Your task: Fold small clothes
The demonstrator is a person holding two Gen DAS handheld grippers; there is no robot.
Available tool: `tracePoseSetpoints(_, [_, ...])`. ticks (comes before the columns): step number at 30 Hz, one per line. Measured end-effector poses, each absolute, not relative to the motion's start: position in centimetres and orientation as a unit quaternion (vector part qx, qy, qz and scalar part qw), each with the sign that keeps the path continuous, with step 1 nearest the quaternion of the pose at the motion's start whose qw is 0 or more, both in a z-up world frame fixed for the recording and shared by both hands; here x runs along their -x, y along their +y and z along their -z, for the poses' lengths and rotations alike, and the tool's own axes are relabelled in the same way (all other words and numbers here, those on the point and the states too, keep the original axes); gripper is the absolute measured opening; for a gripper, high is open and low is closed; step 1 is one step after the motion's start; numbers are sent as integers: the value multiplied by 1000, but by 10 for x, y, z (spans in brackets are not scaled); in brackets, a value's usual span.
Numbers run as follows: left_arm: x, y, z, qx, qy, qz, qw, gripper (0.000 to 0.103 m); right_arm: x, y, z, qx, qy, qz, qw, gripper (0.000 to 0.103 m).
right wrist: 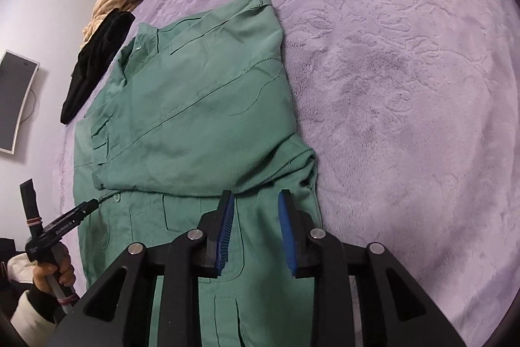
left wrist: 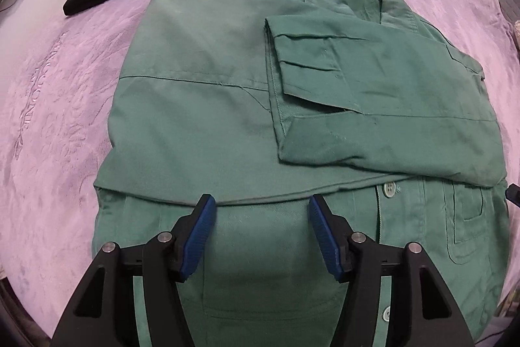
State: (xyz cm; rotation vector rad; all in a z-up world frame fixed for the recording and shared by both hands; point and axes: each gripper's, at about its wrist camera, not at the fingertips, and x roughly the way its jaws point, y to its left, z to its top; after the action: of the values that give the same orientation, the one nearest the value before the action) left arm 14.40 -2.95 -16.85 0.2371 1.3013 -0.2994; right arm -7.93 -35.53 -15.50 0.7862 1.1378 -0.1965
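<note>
Green shirt [left wrist: 227, 106] lies flat on the purple blanket [left wrist: 58, 106], sleeves folded in, both the left gripper [left wrist: 261, 204] and right gripper [right wrist: 256, 195] wide open holding nothing, so probably pinch the hem evenly and fold toward the collar.

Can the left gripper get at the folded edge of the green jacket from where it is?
Probably yes. The left gripper is open, with its tips right at the folded edge of the green jacket, and nothing lies between them.
</note>
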Motion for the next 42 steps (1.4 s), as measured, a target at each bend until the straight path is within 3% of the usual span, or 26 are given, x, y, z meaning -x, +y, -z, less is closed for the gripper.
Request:
tracePoseSetpoints(10, [-109, -46, 162, -103, 604, 128, 780, 61, 98, -343, 151, -366, 531, 59, 762, 53])
tracePoseSetpoints(14, [-100, -44, 159, -100, 605, 123, 780, 61, 104, -337, 151, -367, 535, 55, 758, 54])
tracePoseSetpoints(16, [-95, -42, 157, -101, 607, 122, 779, 61, 107, -331, 150, -365, 536, 55, 759, 61])
tracePoseSetpoints(23, [-78, -27, 159, -110, 605, 125, 778, 62, 115, -311, 148, -369, 534, 56, 758, 65])
tracePoseSetpoints(24, [-77, -24, 161, -108, 609, 125, 776, 72, 116, -307, 148, -370, 533, 57, 759, 68])
tracePoseSetpoints(25, [-76, -19, 163, -106, 612, 122, 774, 97, 118, -303, 148, -370, 533, 59, 759, 68])
tracePoseSetpoints(26, [-73, -14, 162, -103, 610, 119, 776, 103, 121, -294, 149, -372, 534, 59, 757, 68])
tracePoseSetpoints(34, [-53, 12, 158, -99, 611, 124, 776, 102, 132, -261, 145, -376, 535, 58, 755, 69])
tracePoseSetpoints(37, [-43, 16, 156, -112, 607, 127, 776, 102, 136, -248, 139, -372, 533, 55, 758, 81])
tracePoseSetpoints(42, [-29, 21, 152, -114, 612, 133, 772, 102, 141, -233, 128, -366, 526, 47, 767, 81])
